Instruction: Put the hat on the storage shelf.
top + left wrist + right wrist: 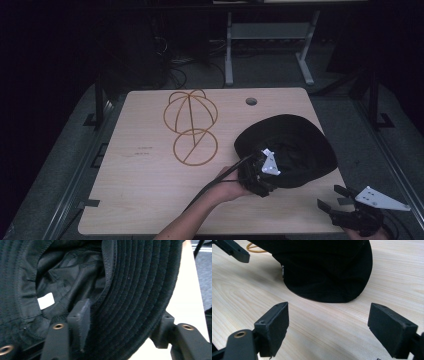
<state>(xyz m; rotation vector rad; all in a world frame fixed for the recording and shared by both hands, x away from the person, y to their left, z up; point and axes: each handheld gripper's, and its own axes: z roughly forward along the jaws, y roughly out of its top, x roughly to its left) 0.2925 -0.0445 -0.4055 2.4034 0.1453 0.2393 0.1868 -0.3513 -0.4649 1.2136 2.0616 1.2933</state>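
I am gripping the brim of a black hat [290, 145] with my left gripper [257, 175], its jaws straddling the ribbed edge, one inside against the lining and its white label [46, 300], the other outside. The hat is lying on the right half of the pale wooden table [150, 170], crown down and opening up as far as I can tell, near the right edge. My right gripper [336, 199] is hovering off the table's near right corner, jaws spread wide and holding nothing, pointing toward the hat's near side. I am judging this to be the picking-up step, with the hat bound for the wire hat stand [191, 126] lying well apart toward the middle of the far side; the next move is calling for the right jaws to take the opposite brim, so the hat is lifting level instead of sagging. The table is carrying a round cable hole [251, 101] near its far edge. Beyond, the room is sitting dark, with a grey floor, cables and a metal frame's legs [229, 50].
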